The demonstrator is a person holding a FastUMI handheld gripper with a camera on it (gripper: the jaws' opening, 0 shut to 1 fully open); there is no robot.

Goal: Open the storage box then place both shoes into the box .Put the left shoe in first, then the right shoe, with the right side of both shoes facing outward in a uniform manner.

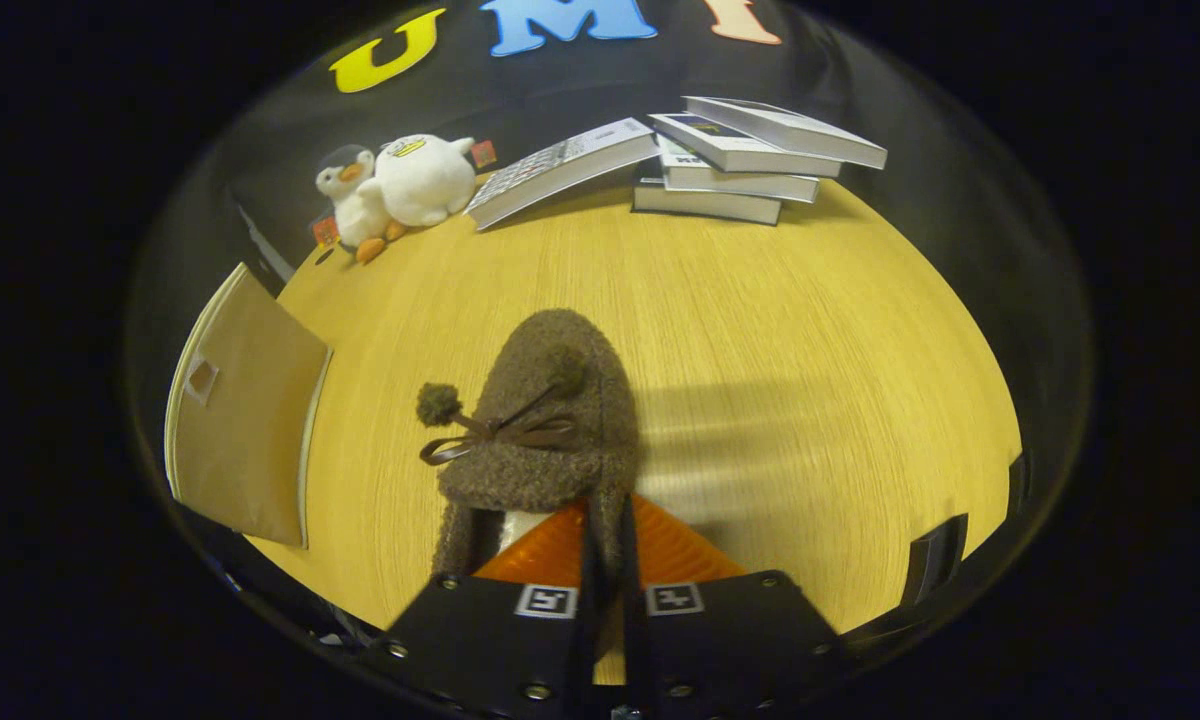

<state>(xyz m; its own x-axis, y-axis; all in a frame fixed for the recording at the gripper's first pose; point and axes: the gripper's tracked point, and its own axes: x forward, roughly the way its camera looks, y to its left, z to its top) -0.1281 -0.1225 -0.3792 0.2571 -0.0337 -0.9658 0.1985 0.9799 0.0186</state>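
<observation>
Fuzzy brown shoe (540, 420), bow-tied, pinched by the gripper (608, 540) over wood-grain table (810, 330).

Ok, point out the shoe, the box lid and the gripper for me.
shoe (545, 400): gripper view, on the fuzzy toe above the bow.
box lid (245, 420): gripper view, on the flat beige panel left of the shoe.
gripper (608, 540): gripper view, midway between the fingertips, closed on the shoe's collar.

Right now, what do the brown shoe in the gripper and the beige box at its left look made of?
Fuzzy brown shoe: looks like nubby fleece or boucle fabric, matte, with a thin ribbon bow and pompoms. The gripper is shut on its collar edge. Flat beige box: seemingly matte woven cloth over stiff panels, pale piping along the edge.
</observation>
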